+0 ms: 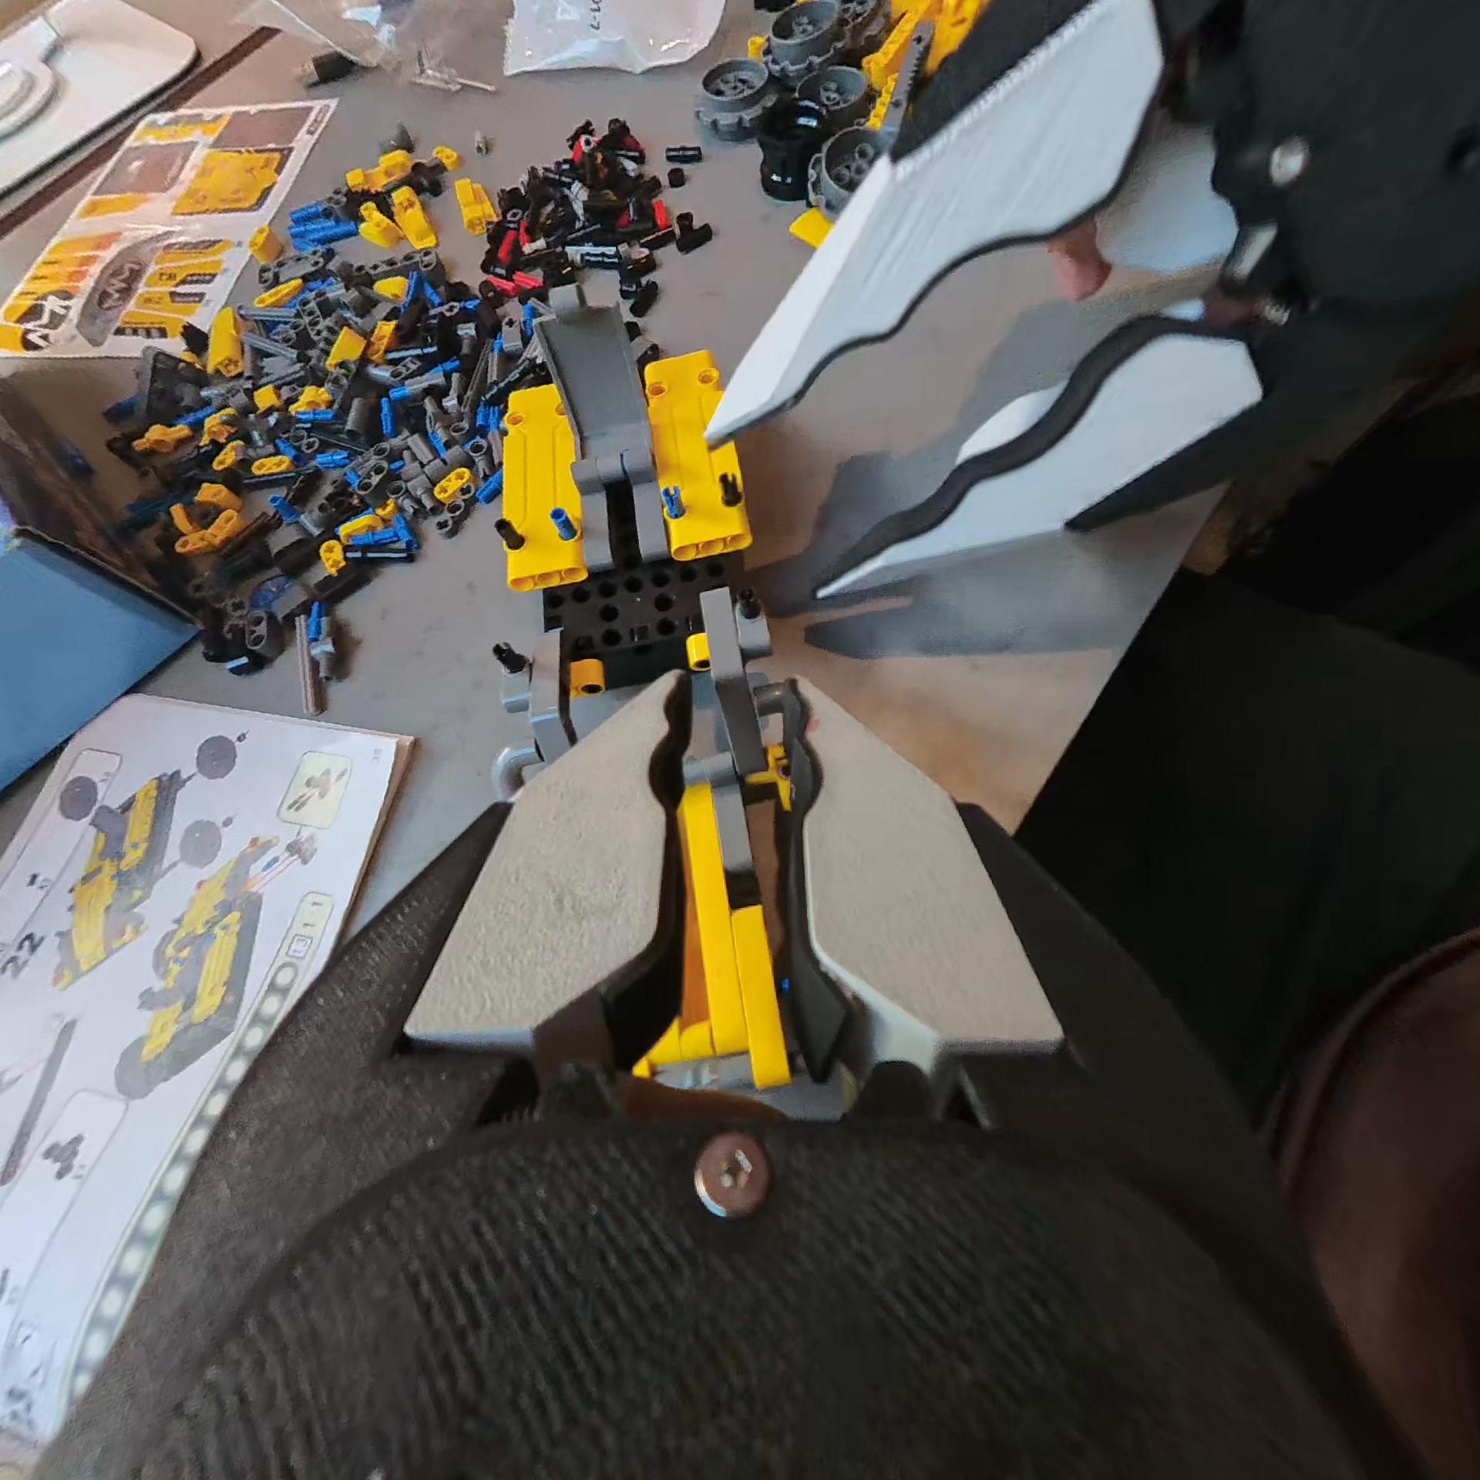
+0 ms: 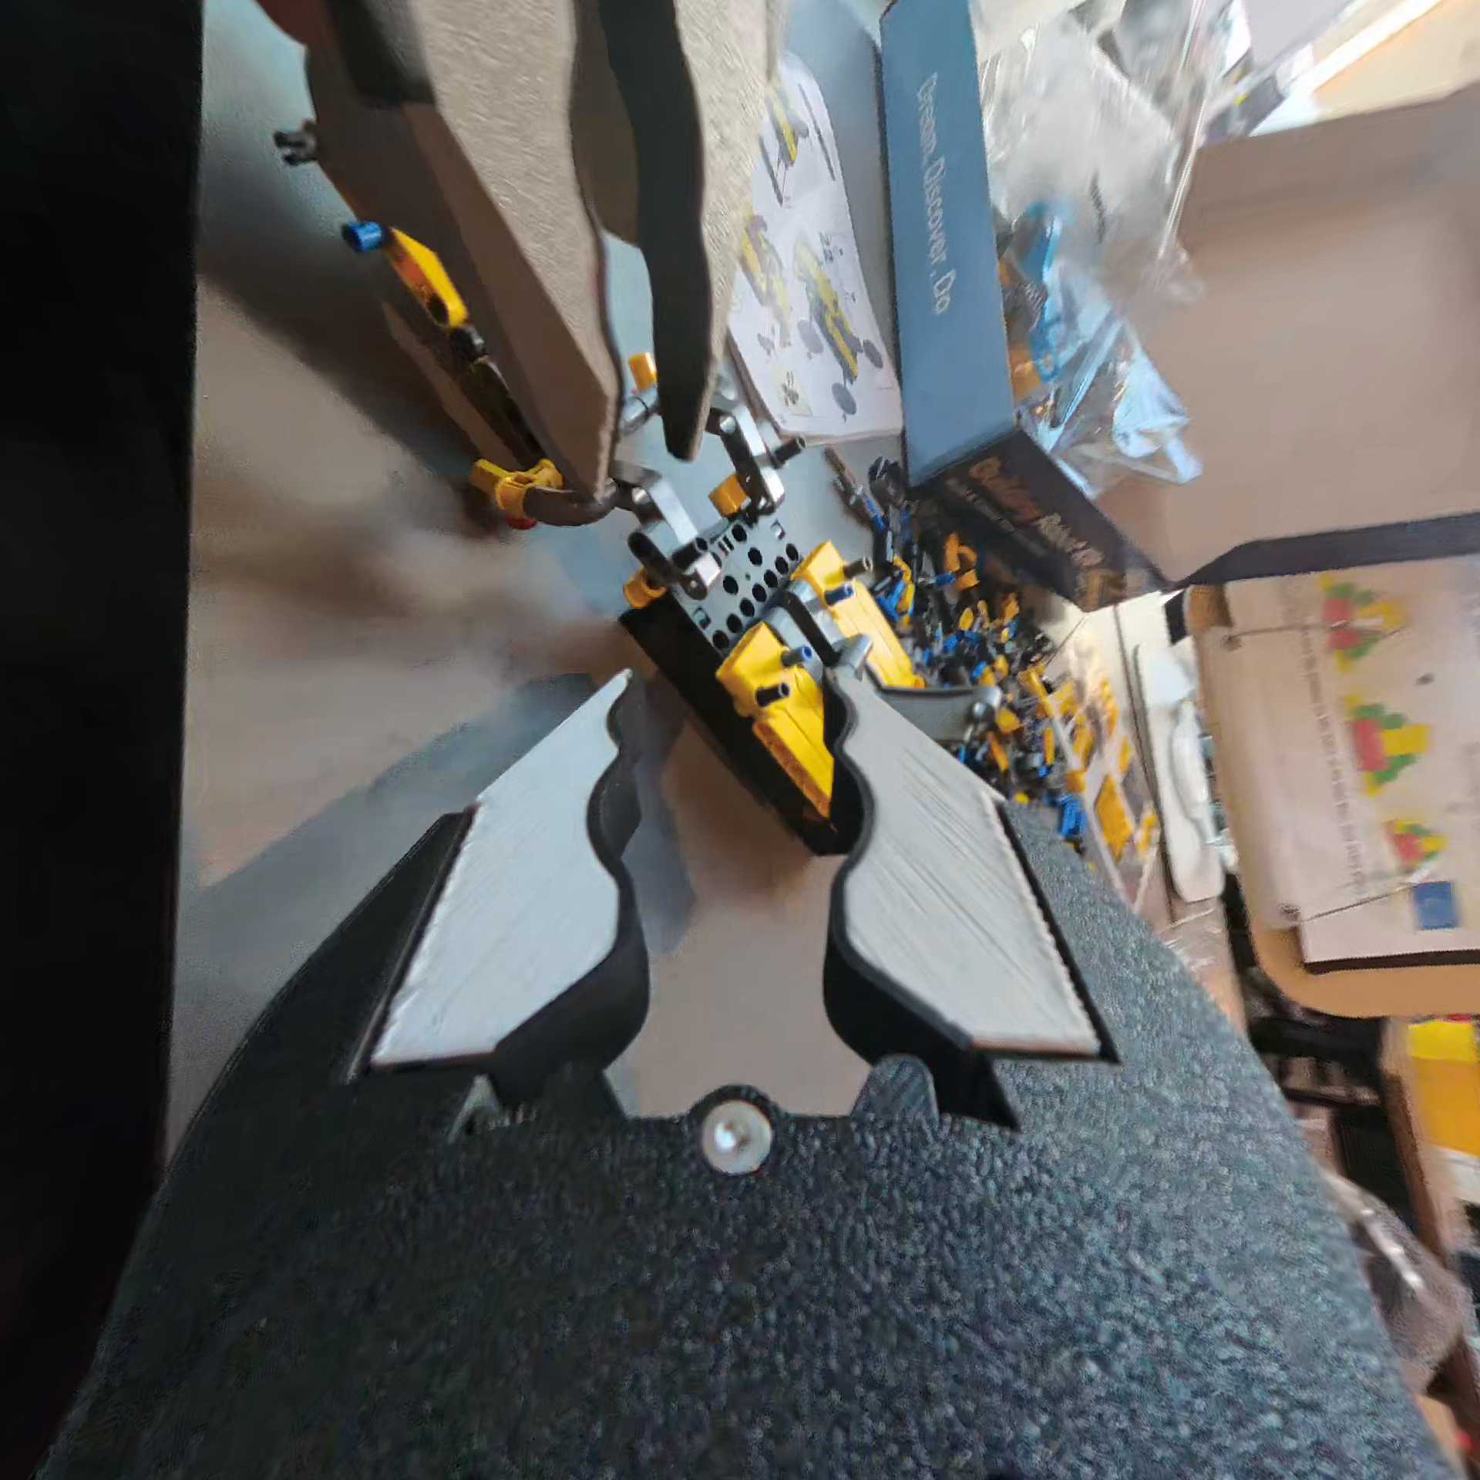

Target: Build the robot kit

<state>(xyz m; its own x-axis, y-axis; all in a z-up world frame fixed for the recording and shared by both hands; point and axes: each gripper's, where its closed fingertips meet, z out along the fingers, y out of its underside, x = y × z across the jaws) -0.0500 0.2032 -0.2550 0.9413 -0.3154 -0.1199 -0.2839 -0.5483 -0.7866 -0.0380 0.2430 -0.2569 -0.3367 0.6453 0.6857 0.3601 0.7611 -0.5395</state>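
Note:
My left gripper (image 1: 737, 689) is shut on the near end of a partly built brick model (image 1: 641, 609) made of yellow panels, grey beams and a black holed plate. The model's far end reaches out over the grey table (image 1: 921, 721). My right gripper (image 1: 765, 512) comes in from the upper right, open, its tips beside the model's right yellow panel (image 1: 697, 448). In the right wrist view my right gripper (image 2: 729, 685) is open, with the model's yellow end (image 2: 777, 721) close against one finger (image 2: 921, 881). The left gripper (image 2: 645, 464) holds the model's other end there.
A pile of loose small parts (image 1: 336, 416) lies left of the model. An open instruction booklet (image 1: 160, 921), a sticker sheet (image 1: 160, 224) and a blue box (image 1: 64, 641) are at the left. Grey wheels (image 1: 809, 104) and a plastic bag (image 1: 609, 32) are at the back. Cardboard boxes (image 2: 1321, 761) stand beyond. Spacing between my two grippers at the tips: around 5 cm.

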